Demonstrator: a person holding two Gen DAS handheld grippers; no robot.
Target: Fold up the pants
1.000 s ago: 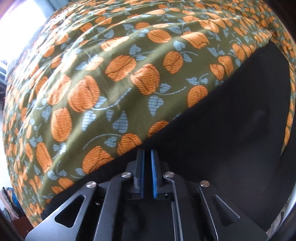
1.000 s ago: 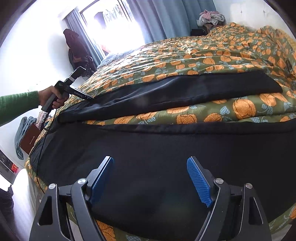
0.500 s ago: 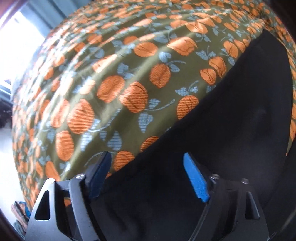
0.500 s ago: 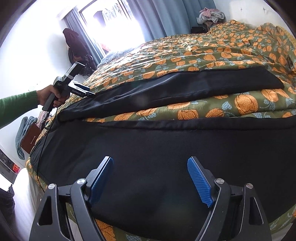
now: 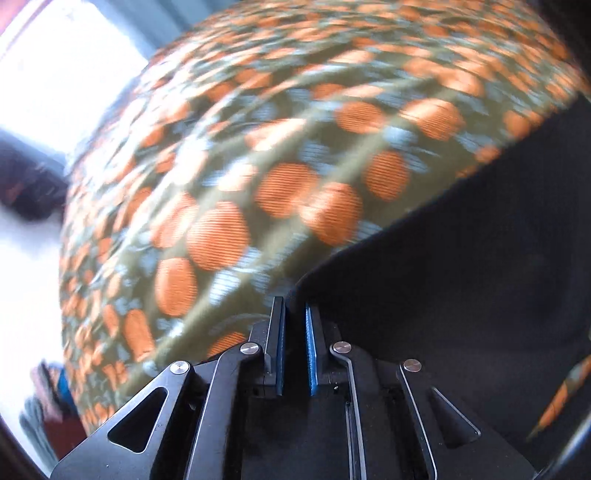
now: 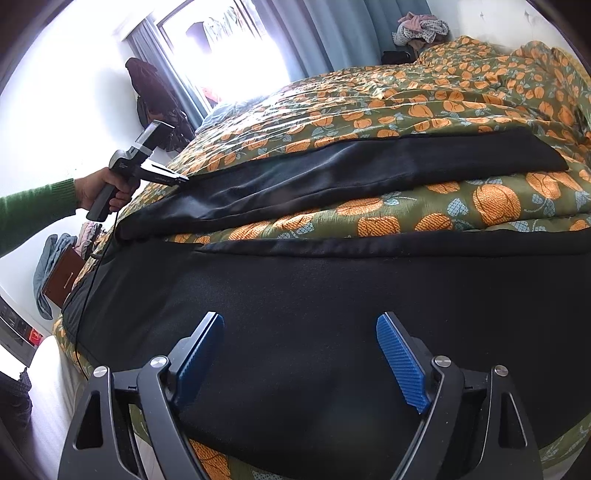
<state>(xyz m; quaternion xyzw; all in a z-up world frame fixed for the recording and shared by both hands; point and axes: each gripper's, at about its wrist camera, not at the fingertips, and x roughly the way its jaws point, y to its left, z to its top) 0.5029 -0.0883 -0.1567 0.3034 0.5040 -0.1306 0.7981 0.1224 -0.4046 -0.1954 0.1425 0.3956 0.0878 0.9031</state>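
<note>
Left tool (image 5: 294, 314) pinched a corner of the smooth black fabric pants (image 6: 332, 295), spread flat on the orange-patterned green bedspread (image 6: 443, 99); right tool (image 6: 299, 354) hovered wide above them.

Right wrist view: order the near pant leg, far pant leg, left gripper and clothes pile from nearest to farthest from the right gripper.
1. Near pant leg: directly under the open right gripper.
2. Far pant leg: across a strip of bedspread, behind.
3. Left gripper: far left, at that leg's end.
4. Clothes pile: top right, beyond the bed.
</note>
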